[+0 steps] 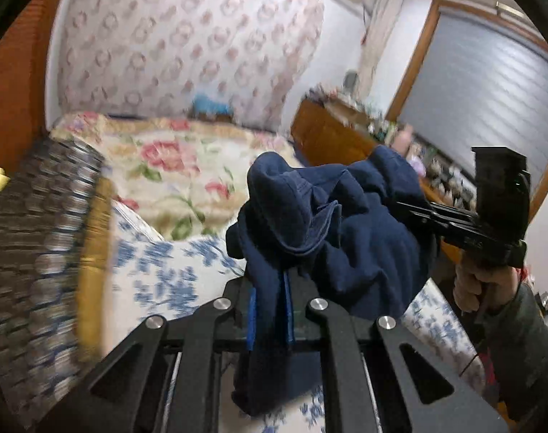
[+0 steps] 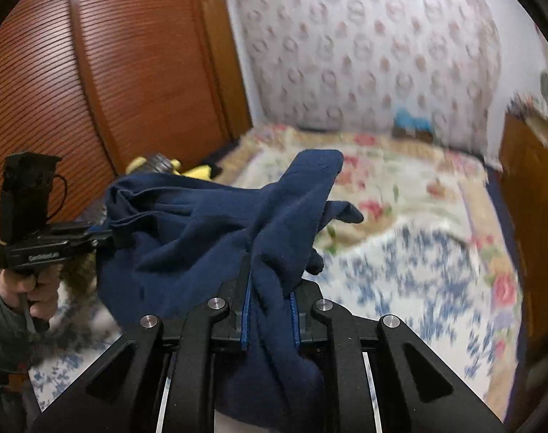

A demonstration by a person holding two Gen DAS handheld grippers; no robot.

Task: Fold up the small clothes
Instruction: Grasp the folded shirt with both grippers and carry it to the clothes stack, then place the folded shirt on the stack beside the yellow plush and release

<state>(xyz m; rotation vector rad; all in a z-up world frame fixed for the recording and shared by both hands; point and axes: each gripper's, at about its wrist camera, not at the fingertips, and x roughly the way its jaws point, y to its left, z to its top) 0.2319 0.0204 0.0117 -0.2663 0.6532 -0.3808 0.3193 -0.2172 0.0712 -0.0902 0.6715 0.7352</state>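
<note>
Above the bed [image 2: 400,195], navy garment [image 2: 202,223], bunched, creased, hanging

Floral-quilted bed [image 2: 400,195] against patterned wallpaper [image 2: 364,54]; slatted wooden wardrobe [image 2: 93,72] beside it; blinded window [image 1: 472,83].

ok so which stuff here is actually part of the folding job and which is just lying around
Part of the job:
- navy garment, bunched and lifted off the bed
- left claw, shut on the navy garment
- right claw, shut on the navy garment

Just lying about:
- floral bedspread
- yellow item by the wooden wardrobe
- blue object at the patterned headboard
- cluttered dresser
</note>
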